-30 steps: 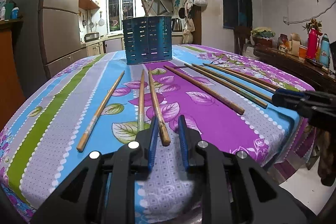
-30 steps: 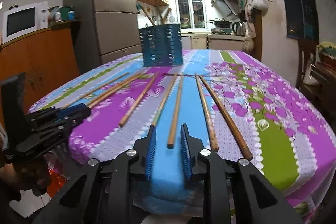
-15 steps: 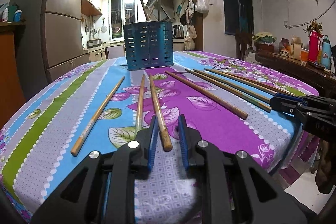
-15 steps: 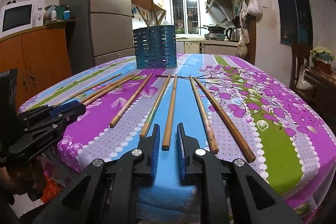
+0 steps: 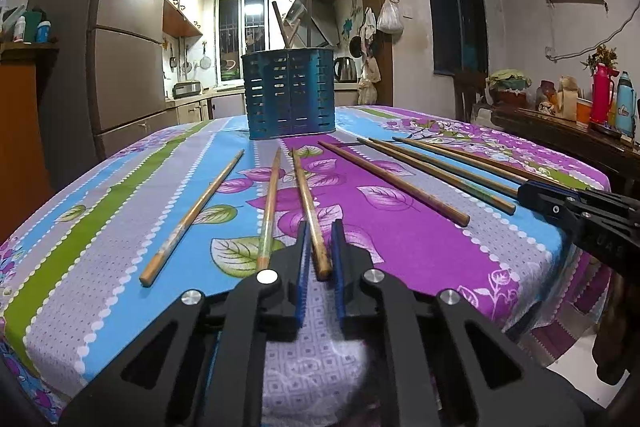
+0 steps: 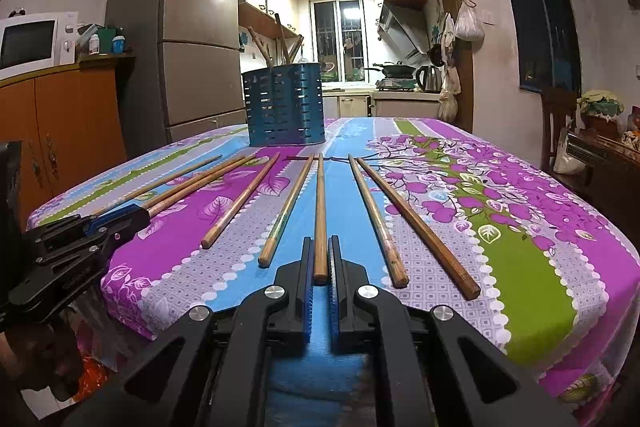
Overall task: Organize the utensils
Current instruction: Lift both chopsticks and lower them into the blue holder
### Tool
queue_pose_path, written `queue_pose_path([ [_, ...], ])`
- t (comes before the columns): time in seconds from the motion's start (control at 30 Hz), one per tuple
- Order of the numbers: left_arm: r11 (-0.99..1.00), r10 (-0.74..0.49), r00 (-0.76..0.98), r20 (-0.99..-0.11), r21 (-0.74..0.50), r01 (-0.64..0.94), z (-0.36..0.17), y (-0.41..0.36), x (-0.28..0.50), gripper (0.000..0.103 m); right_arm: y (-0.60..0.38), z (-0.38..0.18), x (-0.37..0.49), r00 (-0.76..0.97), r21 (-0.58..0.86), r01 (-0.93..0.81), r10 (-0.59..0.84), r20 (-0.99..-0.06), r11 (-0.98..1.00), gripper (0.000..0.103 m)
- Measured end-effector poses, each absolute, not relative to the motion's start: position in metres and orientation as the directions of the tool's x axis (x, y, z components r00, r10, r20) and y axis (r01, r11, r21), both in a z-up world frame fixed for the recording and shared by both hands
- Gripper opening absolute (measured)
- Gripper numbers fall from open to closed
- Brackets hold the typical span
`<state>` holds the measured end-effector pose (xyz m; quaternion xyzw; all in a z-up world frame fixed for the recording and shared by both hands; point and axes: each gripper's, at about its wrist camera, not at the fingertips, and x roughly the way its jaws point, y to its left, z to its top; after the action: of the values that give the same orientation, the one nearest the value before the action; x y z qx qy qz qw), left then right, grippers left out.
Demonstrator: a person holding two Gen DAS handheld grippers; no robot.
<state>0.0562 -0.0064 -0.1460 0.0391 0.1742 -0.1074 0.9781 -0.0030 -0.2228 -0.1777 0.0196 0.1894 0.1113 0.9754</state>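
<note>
Several wooden chopsticks lie fanned out on the flowered tablecloth [image 5: 400,227], in front of a blue slotted utensil holder [image 5: 290,95] that has a few sticks standing in it. My left gripper [image 5: 321,227] is closing its jaws on the near end of one chopstick [image 5: 306,187], with the blue pads against its sides. My right gripper [image 6: 320,241] is closing in the same way on the near end of the middle chopstick [image 6: 320,195]. Both held chopsticks still rest flat on the cloth. The holder [image 6: 284,107] stands at the far end of the table.
Loose chopsticks lie on both sides of each held one. The other gripper shows at the table's edge in each view [image 5: 560,203] [image 6: 100,227]. A fridge [image 6: 192,47] and an orange cabinet [image 6: 60,131] stand to the left, and a side table with bottles [image 5: 600,107] to the right.
Both grippers' jaws have narrowed onto the chopstick ends that lay between them. Both views have tipped slightly, so the table sits lower in the picture.
</note>
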Motion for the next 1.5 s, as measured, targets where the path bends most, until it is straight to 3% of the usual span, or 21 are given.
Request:
queue_pose_path([
  [0.27,0.974,-0.199,0.932,-0.302,0.048,0.223,-0.121,0.0,0.045,0.005,-0.225,-0.147,-0.021,0.925,0.039,-0.218,0.219,-0.312,0.975,0.008],
  [0.63,0.963,-0.249,0.966,-0.068,0.089,0.255,-0.033,-0.015,0.04,0.005,-0.223,-0.057,-0.029,0.957,-0.081,-0.27,0.258,-0.13,0.96,0.008],
  [0.77,0.96,-0.257,0.966,-0.024,0.107,0.259,-0.011,-0.024,0.054,0.005,-0.223,-0.032,-0.02,0.959,-0.113,-0.279,0.271,-0.085,0.954,0.008],
  [1.13,0.952,-0.286,0.958,-0.009,0.114,0.285,0.024,-0.04,0.091,0.005,-0.229,0.01,0.026,0.941,-0.099,-0.337,0.331,-0.071,0.936,0.008],
  [1.5,0.95,-0.302,0.953,-0.014,0.076,0.302,0.052,-0.027,0.112,0.005,-0.233,0.078,0.087,0.915,-0.07,-0.395,0.385,-0.121,0.916,0.008],
])
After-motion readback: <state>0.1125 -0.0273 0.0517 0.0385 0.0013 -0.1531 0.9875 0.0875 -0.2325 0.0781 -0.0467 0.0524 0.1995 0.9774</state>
